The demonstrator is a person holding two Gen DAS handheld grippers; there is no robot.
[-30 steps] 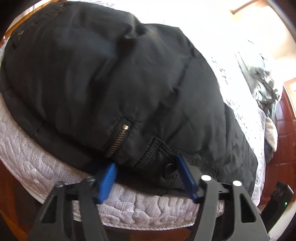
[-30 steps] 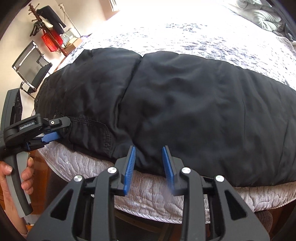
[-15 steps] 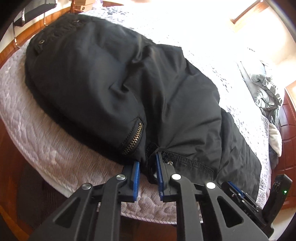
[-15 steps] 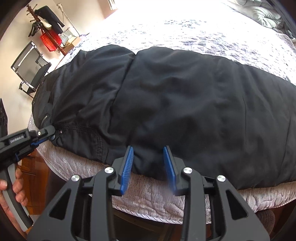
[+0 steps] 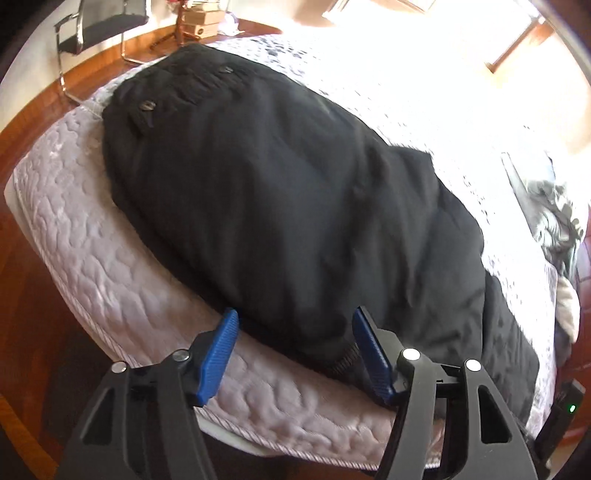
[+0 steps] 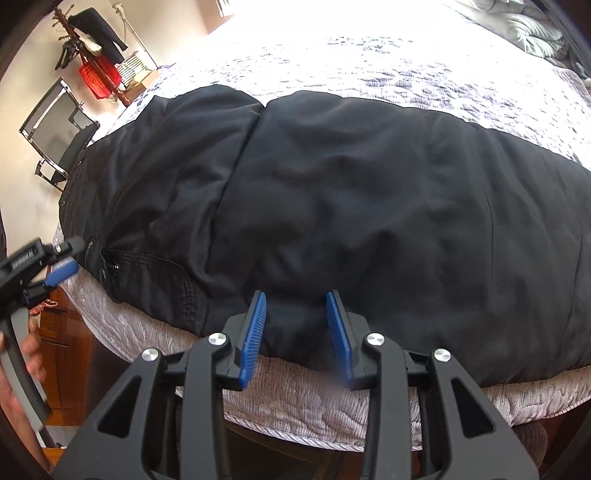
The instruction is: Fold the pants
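Black padded pants lie folded lengthwise across the bed, their near edge along the mattress side. My left gripper is at the waist end with its jaws opening; the pants' edge lies between the blue pads, which do not press on it. The right wrist view shows that left gripper just off the zip pocket, with a hand on its handle. My right gripper straddles the pants further along the near edge, pads closed on a bunched fold of fabric.
A quilted white cover spreads behind the pants. Grey bedding is piled at the far right. A black chair, a coat stand with a red bag and cardboard boxes stand on the wooden floor beyond the bed's left end.
My left gripper shut on the waistband beside the zip, then let go, opened wide and drew back from the pants. The right gripper has kept still on the fabric.
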